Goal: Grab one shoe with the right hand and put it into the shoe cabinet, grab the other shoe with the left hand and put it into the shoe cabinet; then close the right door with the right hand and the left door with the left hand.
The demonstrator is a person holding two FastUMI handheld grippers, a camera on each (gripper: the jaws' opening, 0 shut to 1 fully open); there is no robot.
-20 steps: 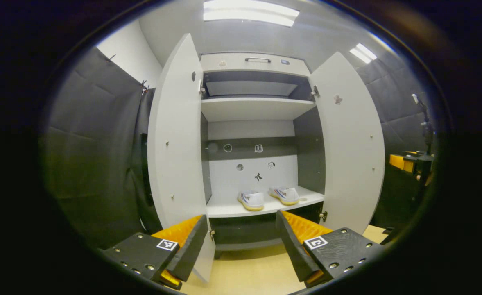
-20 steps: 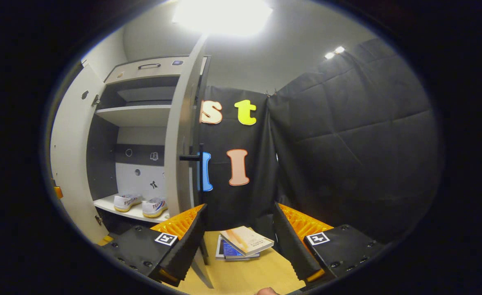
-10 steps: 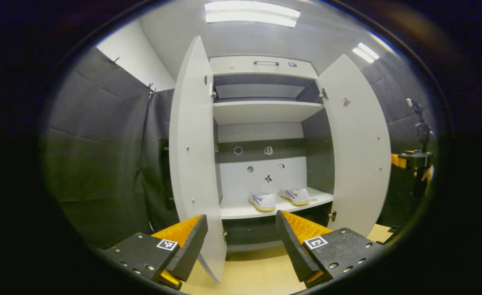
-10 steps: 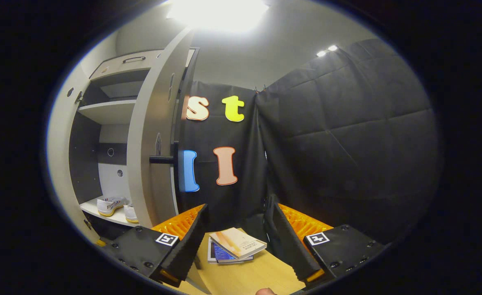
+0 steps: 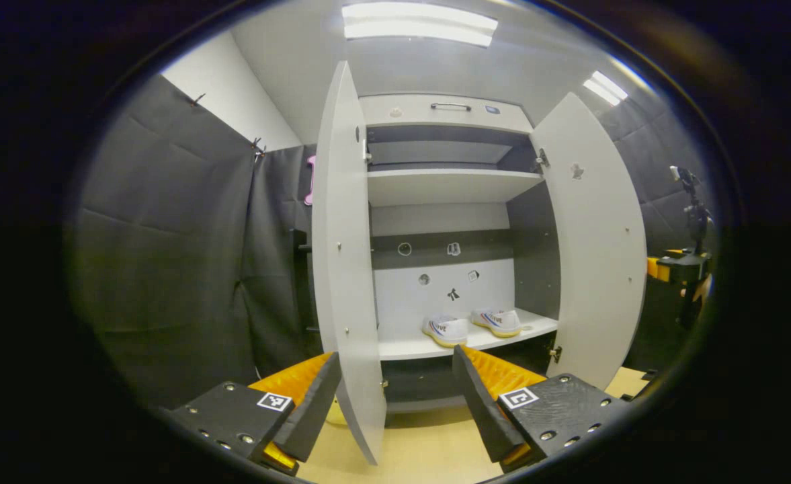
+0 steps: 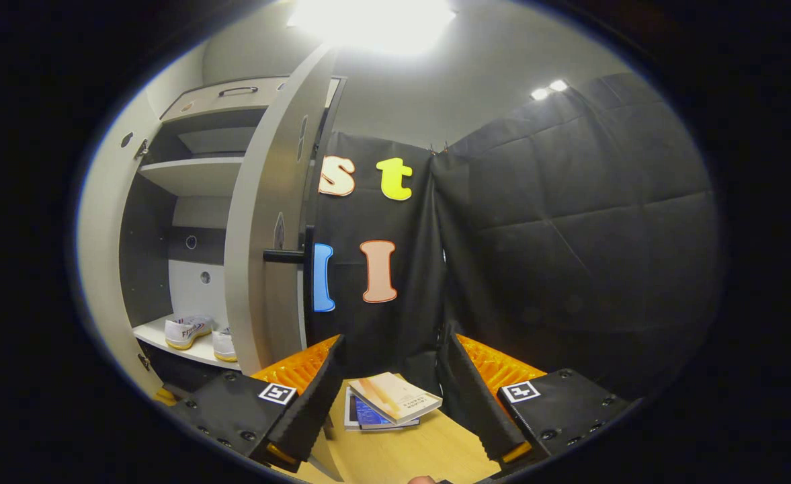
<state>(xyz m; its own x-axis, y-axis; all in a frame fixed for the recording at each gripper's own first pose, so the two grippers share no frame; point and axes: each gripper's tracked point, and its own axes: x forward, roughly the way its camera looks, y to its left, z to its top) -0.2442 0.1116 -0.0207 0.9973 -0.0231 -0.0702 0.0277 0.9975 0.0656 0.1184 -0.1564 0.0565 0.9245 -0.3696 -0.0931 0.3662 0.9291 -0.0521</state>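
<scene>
Both white sneakers (image 5: 470, 325) sit on the shoe cabinet's lower shelf (image 5: 402, 348), so doors come next. Your right gripper (image 6: 387, 396) and left gripper (image 5: 395, 396) are spread, empty. The right door (image 6: 261, 228) should swing light and stiff (push near its bar handle (image 6: 284, 255)).

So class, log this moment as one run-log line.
two white sneakers: on lower shelf | right grey cabinet door: open | left grey cabinet door: open | left gripper: open | right gripper: open
</scene>
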